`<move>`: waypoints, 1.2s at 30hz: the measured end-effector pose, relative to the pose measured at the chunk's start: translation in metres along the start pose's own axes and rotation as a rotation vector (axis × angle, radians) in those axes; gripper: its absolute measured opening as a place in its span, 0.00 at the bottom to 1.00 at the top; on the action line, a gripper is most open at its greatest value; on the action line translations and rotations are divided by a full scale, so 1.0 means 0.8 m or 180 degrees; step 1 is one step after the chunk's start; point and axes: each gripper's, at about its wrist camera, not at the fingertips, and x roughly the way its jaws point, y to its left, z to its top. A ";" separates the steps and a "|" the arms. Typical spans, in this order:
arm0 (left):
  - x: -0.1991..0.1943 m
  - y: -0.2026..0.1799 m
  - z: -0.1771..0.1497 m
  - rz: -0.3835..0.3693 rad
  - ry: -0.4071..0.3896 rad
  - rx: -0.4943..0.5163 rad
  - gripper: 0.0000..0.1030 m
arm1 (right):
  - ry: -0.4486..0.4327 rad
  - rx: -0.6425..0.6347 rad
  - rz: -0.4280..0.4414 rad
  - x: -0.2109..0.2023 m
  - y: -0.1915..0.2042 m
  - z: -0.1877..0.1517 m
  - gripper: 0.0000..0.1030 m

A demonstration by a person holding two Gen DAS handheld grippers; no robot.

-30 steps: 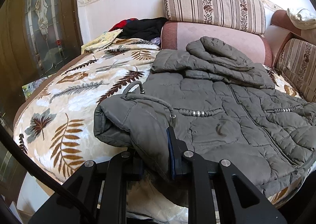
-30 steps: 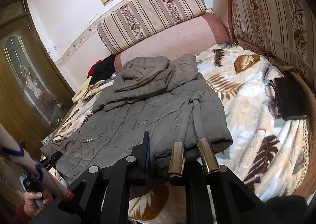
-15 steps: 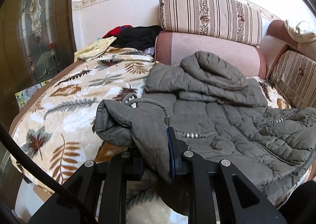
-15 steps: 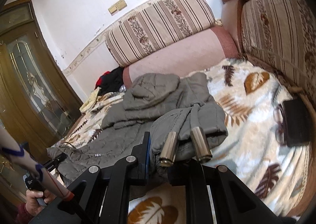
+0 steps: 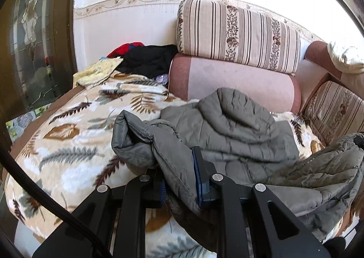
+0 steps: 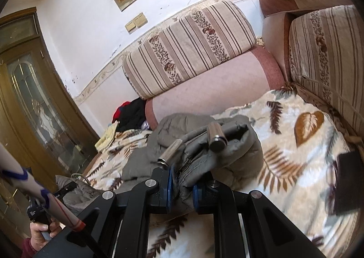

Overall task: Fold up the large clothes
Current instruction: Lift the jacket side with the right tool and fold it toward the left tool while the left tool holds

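Pinching the grey quilted puffer jacket [image 5: 238, 126] hem, the left gripper [image 5: 179, 180] and right gripper [image 6: 180, 186] are held raised above the plush leaf-patterned blanket [image 5: 68, 144].

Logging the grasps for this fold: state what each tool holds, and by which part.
Both hold the grey puffer jacket by its bottom hem. The left tool pinches one hem corner; the right tool pinches the other, by the metal cord ends.

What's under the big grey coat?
Under the grey coat lies the leaf-print blanket, showing all around it. The left gripper and right gripper pinch its lifted hem. Whatever else the coat covers is hidden.
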 end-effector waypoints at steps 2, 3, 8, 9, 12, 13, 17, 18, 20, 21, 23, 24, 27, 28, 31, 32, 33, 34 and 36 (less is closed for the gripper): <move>0.015 -0.003 0.023 -0.0023 -0.0001 -0.0002 0.19 | -0.0019 -0.0018 -0.0022 0.016 0.002 0.019 0.14; 0.022 -0.004 0.033 -0.0032 -0.0005 -0.0012 0.19 | -0.0021 -0.0027 -0.0037 0.027 0.004 0.030 0.14; 0.073 -0.008 0.094 -0.0095 0.0057 -0.0079 0.20 | -0.0006 -0.0012 -0.0107 0.087 0.003 0.083 0.14; 0.084 -0.009 0.105 -0.0095 0.0059 -0.0075 0.20 | -0.0004 0.0001 -0.0132 0.104 0.002 0.096 0.14; 0.122 -0.013 0.141 -0.0108 0.0036 -0.0029 0.24 | 0.0021 0.0011 -0.0213 0.151 -0.004 0.126 0.14; 0.134 -0.014 0.150 -0.0119 0.0034 -0.0015 0.26 | 0.0031 0.0021 -0.0229 0.163 -0.006 0.132 0.14; 0.196 -0.012 0.187 -0.0230 0.0120 -0.0053 0.30 | 0.0108 0.0088 -0.0344 0.231 -0.019 0.159 0.14; 0.206 -0.009 0.193 -0.0259 0.0132 -0.0085 0.33 | 0.0122 0.0099 -0.0378 0.244 -0.022 0.163 0.14; 0.232 0.000 0.209 -0.0376 0.0191 -0.0197 0.36 | 0.0169 0.0149 -0.0441 0.276 -0.028 0.170 0.14; 0.243 0.005 0.215 -0.0437 0.0228 -0.0256 0.38 | 0.0185 0.0175 -0.0473 0.289 -0.032 0.172 0.14; 0.264 0.011 0.224 -0.0456 0.0263 -0.0325 0.40 | 0.0222 0.0208 -0.0538 0.317 -0.041 0.175 0.14; 0.269 0.011 0.226 -0.0429 0.0239 -0.0299 0.40 | 0.0241 0.0204 -0.0586 0.329 -0.044 0.176 0.14; 0.278 0.019 0.233 -0.0287 0.0067 -0.0209 0.41 | 0.0314 0.0196 -0.0713 0.365 -0.058 0.176 0.14; 0.281 0.023 0.234 -0.0227 0.0033 -0.0201 0.41 | 0.0335 0.0203 -0.0751 0.376 -0.065 0.177 0.14; 0.294 0.035 0.234 -0.0159 0.0065 -0.0220 0.41 | 0.0388 0.0216 -0.0858 0.406 -0.083 0.176 0.14; 0.299 0.038 0.231 -0.0168 0.0080 -0.0226 0.41 | 0.0403 0.0223 -0.0885 0.413 -0.088 0.175 0.14; 0.302 0.038 0.229 -0.0184 0.0077 -0.0210 0.41 | 0.0429 0.0232 -0.0914 0.424 -0.094 0.174 0.14; 0.306 0.033 0.224 -0.0228 0.0076 -0.0157 0.41 | 0.0448 0.0228 -0.0939 0.431 -0.098 0.172 0.14; 0.314 0.018 0.214 -0.0335 0.0117 -0.0063 0.41 | 0.0502 0.0204 -0.0980 0.446 -0.103 0.170 0.14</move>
